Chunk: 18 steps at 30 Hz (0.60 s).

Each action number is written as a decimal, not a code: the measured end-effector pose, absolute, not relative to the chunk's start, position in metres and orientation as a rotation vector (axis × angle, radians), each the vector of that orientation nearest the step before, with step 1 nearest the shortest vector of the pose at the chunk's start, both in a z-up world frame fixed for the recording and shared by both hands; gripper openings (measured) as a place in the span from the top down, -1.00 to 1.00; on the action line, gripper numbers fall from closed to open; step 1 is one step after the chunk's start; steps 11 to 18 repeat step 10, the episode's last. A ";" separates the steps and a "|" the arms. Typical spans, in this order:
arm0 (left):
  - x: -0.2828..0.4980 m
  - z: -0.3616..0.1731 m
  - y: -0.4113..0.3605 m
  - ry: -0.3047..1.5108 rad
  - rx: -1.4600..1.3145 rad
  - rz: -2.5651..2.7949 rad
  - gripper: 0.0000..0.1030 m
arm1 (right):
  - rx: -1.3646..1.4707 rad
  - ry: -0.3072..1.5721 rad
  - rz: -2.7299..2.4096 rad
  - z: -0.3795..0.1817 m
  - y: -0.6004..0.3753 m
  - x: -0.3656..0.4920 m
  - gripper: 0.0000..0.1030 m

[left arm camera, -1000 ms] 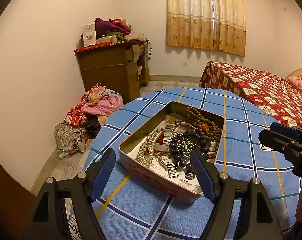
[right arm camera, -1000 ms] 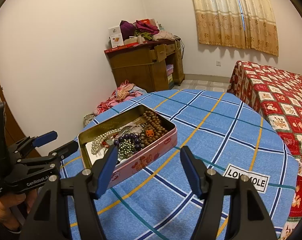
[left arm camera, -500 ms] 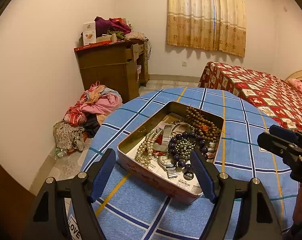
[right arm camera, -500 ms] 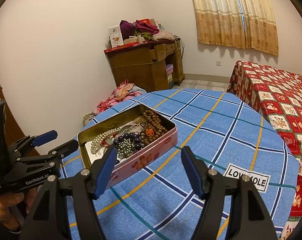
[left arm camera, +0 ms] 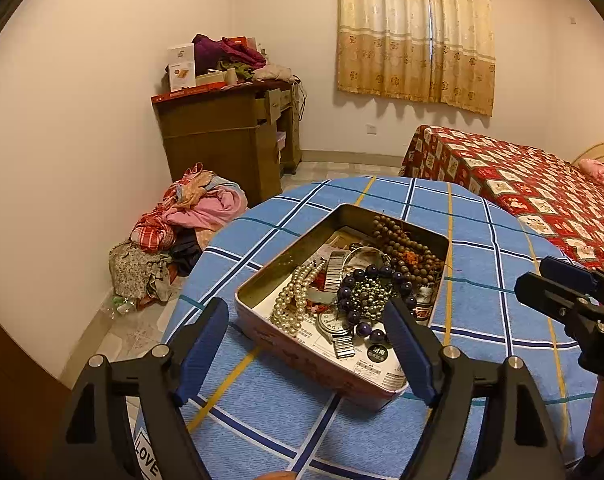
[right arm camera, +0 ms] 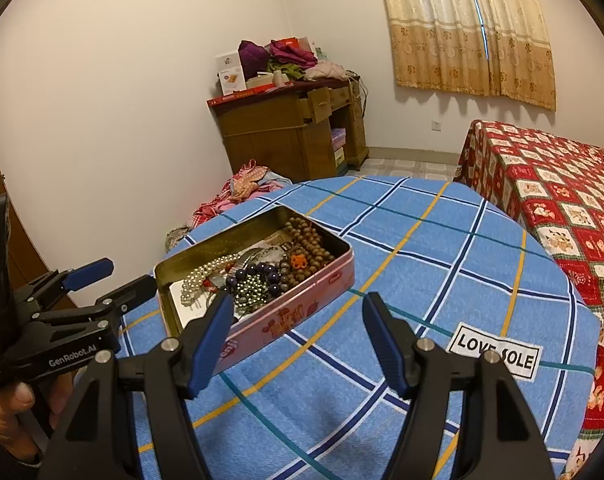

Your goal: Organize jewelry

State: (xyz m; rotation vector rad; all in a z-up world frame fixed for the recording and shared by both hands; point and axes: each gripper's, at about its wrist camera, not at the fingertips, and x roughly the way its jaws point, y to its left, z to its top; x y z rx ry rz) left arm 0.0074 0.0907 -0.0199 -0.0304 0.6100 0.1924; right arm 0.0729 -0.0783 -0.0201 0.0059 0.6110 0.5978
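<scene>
An open pink tin (left arm camera: 302,352) (right arm camera: 302,312) sits on the blue checked tablecloth (left arm camera: 482,248) (right arm camera: 422,248). It holds a pearl necklace (left arm camera: 296,300) (right arm camera: 206,274), dark purple beads (left arm camera: 366,276) (right arm camera: 262,272), brown wooden beads (left arm camera: 406,244) (right arm camera: 308,240), a metal watch (left arm camera: 334,326) and small green-grey beads (left arm camera: 368,298). My left gripper (left arm camera: 306,344) is open and empty, above the tin's near edge; it also shows in the right wrist view (right arm camera: 114,280). My right gripper (right arm camera: 298,336) is open and empty, just right of the tin; it also shows in the left wrist view (left arm camera: 558,284).
A "LOVE SOLE" label (right arm camera: 496,350) is sewn on the cloth at the right. A bed with a red quilt (right arm camera: 562,200) stands right of the table. A wooden desk (left arm camera: 230,136) and a clothes pile (left arm camera: 182,220) are on the floor beyond.
Both grippers have drifted slightly; the tin sits a little lower in the left wrist view. Nothing was grasped or released.
</scene>
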 end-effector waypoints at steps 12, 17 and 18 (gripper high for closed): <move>0.006 -0.020 0.087 0.588 -0.006 0.174 -0.57 | 0.005 0.616 0.597 -0.025 -0.079 0.071 -0.39; 0.006 -0.020 0.087 0.588 -0.006 0.174 -0.57 | 0.005 0.616 0.597 -0.025 -0.079 0.071 -0.39; 0.006 -0.020 0.087 0.588 -0.006 0.174 -0.57 | 0.005 0.616 0.597 -0.025 -0.079 0.071 -0.39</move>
